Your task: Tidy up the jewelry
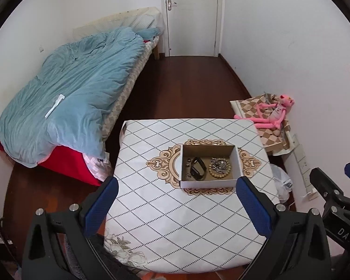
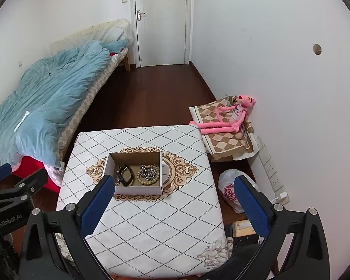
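On the patterned surface [image 1: 165,221] sits a cardboard box [image 1: 210,183] holding a beaded bracelet [image 1: 218,175] and black band [image 1: 198,169]; left gripper [image 1: 177,205] and right gripper [image 2: 172,206] hover spread apart, empty

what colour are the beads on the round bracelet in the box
Pale tan, like light wood. The beaded bracelet shows best in the left wrist view, ringing a silver chain.

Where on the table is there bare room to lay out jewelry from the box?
The tablecloth is bare between the box and the near edge, also behind the box. Inside the box it is crowded: bracelet, watch, chain.
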Demonstrator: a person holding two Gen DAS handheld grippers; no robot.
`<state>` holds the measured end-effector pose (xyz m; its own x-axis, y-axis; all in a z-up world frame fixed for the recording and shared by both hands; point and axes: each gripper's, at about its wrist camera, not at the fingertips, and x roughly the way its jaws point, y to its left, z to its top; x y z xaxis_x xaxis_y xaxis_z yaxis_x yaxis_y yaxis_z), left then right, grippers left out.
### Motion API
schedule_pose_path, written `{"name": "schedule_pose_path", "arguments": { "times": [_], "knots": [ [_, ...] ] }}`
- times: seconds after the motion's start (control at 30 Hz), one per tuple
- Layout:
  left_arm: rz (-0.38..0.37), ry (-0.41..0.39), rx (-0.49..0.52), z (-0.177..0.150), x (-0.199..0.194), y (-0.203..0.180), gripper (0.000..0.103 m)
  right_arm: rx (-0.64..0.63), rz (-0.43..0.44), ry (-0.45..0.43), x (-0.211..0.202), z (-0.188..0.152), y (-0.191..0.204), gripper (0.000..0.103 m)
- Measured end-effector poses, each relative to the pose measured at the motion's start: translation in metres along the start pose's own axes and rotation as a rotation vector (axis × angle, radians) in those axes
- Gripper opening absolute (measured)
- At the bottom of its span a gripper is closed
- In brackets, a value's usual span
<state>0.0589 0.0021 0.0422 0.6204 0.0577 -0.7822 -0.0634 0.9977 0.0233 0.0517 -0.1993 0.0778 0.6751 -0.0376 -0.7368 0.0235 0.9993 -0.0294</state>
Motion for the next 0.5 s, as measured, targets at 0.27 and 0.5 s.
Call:
{"name": "schedule_pose_path", "arguments": {
  "times": [0.27,0.5],
  "knots": [
    [0.027,0.039,-0.004,0.014,0.025,-0.001,0.103,-0.020,0.003,0.038,0.032,0.017,0.008,0.103],
    [0.025,0.083,-0.015,0.019,0.046,0.002,0.103,-0.027,0.003,0.094,0.062,0.022,0.011,0.103]
  ]
}}
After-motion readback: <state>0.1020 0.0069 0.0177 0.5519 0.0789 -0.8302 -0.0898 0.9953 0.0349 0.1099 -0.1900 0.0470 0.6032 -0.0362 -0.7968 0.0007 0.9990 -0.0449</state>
